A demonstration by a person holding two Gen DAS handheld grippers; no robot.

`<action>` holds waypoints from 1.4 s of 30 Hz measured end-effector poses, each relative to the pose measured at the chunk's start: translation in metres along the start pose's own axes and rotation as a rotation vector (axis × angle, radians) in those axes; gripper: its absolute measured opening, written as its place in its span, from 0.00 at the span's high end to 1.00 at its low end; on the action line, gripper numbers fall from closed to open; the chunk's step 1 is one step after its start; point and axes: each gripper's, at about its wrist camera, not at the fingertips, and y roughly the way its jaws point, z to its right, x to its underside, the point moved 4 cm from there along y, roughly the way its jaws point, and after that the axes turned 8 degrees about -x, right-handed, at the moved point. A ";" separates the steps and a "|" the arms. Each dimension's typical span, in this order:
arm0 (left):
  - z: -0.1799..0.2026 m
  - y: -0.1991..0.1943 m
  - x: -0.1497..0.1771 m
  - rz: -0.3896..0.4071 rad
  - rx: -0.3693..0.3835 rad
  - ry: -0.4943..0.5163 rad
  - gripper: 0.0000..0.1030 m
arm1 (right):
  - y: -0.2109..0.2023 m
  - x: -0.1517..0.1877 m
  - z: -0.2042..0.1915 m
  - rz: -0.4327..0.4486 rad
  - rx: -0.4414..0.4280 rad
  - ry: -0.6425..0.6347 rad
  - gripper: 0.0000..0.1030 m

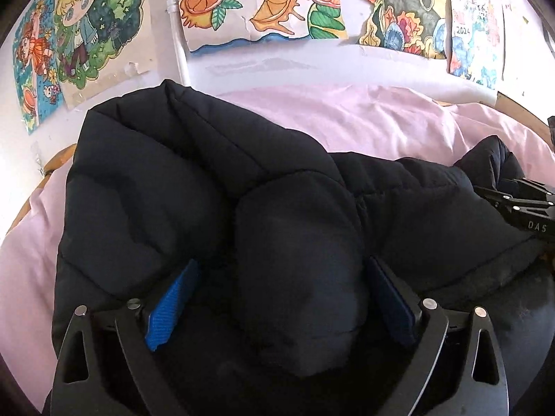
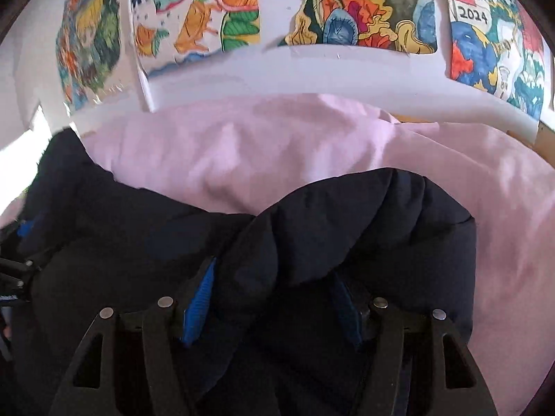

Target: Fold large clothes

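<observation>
The dark puffy jacket point(image 1: 194, 187) lies heaped on the pink sheet point(image 1: 364, 121) of a bed, its near edge cut off beneath both tools and its folds too dark to read. The left gripper point(image 1: 282, 306) has its jaws spread wide around a padded bulge, the left pad clear of it; the right gripper point(image 2: 272, 303) stands half open about a fold, and grip I cannot tell. Its arm is marked "DAS"; one wall drawing point(image 2: 485, 27) reads "2024".
</observation>
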 end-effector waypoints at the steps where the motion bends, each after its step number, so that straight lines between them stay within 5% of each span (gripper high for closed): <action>1: -0.002 -0.004 0.000 0.006 0.010 -0.005 0.07 | -0.002 0.000 0.000 0.005 0.001 -0.002 0.40; 5: -0.013 -0.038 -0.006 0.051 0.028 -0.046 0.08 | -0.023 -0.005 -0.002 0.044 -0.007 0.002 0.36; 8: -0.028 -0.088 -0.025 0.269 0.076 -0.111 0.08 | -0.049 -0.014 -0.012 0.105 0.003 -0.055 0.29; 10: -0.026 -0.098 -0.044 0.325 0.055 -0.104 0.08 | -0.061 -0.020 -0.022 0.147 -0.005 -0.113 0.29; 14: -0.001 -0.054 -0.077 0.199 -0.069 0.010 0.08 | -0.065 -0.024 -0.047 0.159 -0.021 -0.199 0.29; 17: 0.004 -0.003 -0.073 0.051 -0.149 0.031 0.08 | -0.059 -0.017 -0.062 0.133 -0.029 -0.282 0.29; 20: -0.008 0.030 -0.054 -0.042 -0.112 -0.053 0.07 | -0.048 -0.009 -0.063 0.125 -0.033 -0.314 0.28; 25: -0.018 0.050 -0.042 -0.059 -0.079 -0.082 0.03 | -0.025 0.000 -0.058 0.092 -0.037 -0.286 0.22; 30: -0.017 0.064 -0.040 -0.087 -0.130 -0.055 0.01 | -0.006 0.008 -0.058 0.101 -0.010 -0.305 0.21; 37: -0.034 0.010 -0.039 0.026 -0.007 -0.137 0.01 | -0.027 0.001 -0.040 0.117 -0.118 -0.186 0.06; 42: -0.019 -0.016 -0.023 -0.031 0.001 -0.121 0.01 | -0.055 0.005 -0.045 0.115 -0.073 -0.189 0.02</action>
